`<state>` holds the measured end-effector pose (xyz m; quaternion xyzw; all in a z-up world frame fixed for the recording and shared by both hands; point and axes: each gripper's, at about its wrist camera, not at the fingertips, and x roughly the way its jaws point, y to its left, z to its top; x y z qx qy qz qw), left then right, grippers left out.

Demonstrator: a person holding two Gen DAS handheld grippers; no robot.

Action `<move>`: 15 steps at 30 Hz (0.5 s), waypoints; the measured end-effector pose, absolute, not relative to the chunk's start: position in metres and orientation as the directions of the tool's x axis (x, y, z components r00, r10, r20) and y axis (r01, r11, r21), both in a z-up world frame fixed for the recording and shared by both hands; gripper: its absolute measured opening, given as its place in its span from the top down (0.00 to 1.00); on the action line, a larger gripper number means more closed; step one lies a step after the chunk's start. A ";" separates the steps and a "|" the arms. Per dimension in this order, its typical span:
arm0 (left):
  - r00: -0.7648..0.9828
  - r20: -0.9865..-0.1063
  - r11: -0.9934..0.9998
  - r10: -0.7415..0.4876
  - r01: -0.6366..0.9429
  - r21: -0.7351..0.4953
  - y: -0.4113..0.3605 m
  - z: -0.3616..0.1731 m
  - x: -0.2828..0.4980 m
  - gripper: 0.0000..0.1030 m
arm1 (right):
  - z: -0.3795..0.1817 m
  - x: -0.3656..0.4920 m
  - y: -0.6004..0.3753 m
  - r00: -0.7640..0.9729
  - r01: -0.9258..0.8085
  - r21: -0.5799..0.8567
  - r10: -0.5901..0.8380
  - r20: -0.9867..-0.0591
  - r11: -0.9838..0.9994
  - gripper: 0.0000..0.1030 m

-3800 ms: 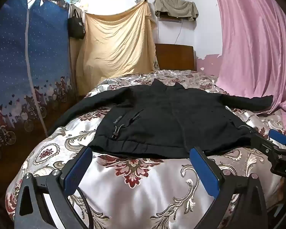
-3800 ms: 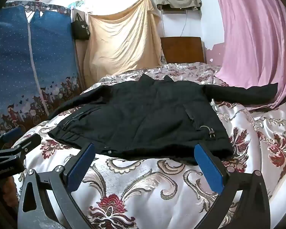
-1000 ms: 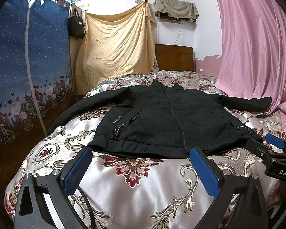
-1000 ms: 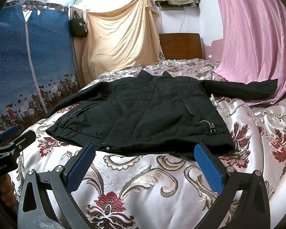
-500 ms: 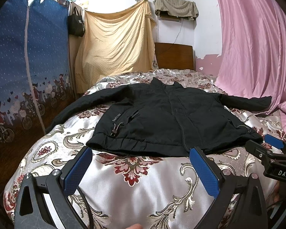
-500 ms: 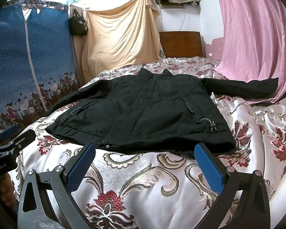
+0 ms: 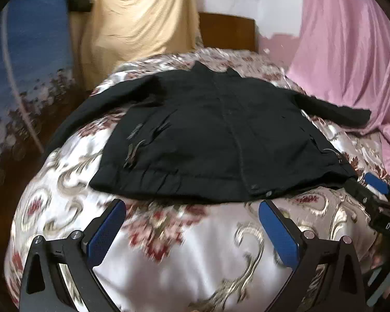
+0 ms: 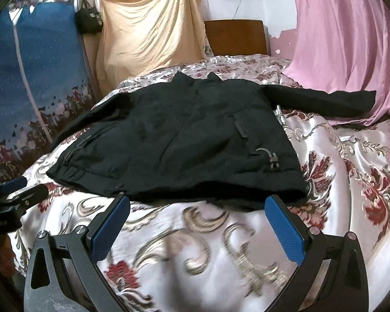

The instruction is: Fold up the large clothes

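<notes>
A black jacket (image 7: 221,135) lies spread flat, front up, on a bed covered with a shiny floral bedspread (image 7: 169,260). Its collar points toward the wooden headboard (image 7: 227,32) and its hem runs across the near part of the bed, facing both cameras. The sleeves stretch outward: one (image 8: 322,98) reaches toward the pink curtain (image 8: 345,39) and ends just beside it, the other (image 7: 91,114) angles off toward the blue patterned wardrobe cover (image 8: 39,78) at the opposite edge of the bed.

The left gripper (image 7: 192,223) hovers low over the bedspread just short of the hem, its blue-padded fingers (image 7: 105,230) spread wide apart with nothing between them. The right gripper (image 8: 197,223) sits in much the same pose near the hem on its own side, fingers (image 8: 284,227) released and wide, with the hem edge lying just beyond the fingertips (whether a tip actually touches the cloth cannot be told). Each gripper shows at the edge of the other's view, so the two stand side by side along the foot of the bed, the left near the hem's left corner and the right near the corner with the drawcord toggle (image 8: 273,160).

Behind the bed a beige sheet (image 8: 150,31) hangs on the wall, with a small black bag (image 8: 89,22) beside it. The left wrist view is blurred.
</notes>
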<state>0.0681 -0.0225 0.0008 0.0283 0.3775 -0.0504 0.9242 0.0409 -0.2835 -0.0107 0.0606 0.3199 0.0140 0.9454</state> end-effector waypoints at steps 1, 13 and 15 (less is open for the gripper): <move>0.704 -0.706 0.992 -0.073 0.127 0.025 -0.028 0.004 0.075 0.00 | -0.009 0.043 -0.290 0.798 0.023 0.127 0.058 -0.600 0.992 0.01; 0.673 -0.735 0.970 -0.081 0.221 0.096 -0.115 0.038 0.186 0.00 | 0.028 0.138 -0.469 0.772 0.234 0.318 0.024 -0.636 0.919 0.01; 0.667 -0.738 0.968 -0.101 0.237 0.081 -0.129 0.043 0.210 0.00 | 0.039 0.160 -0.507 0.768 0.280 0.358 0.016 -0.640 0.891 0.01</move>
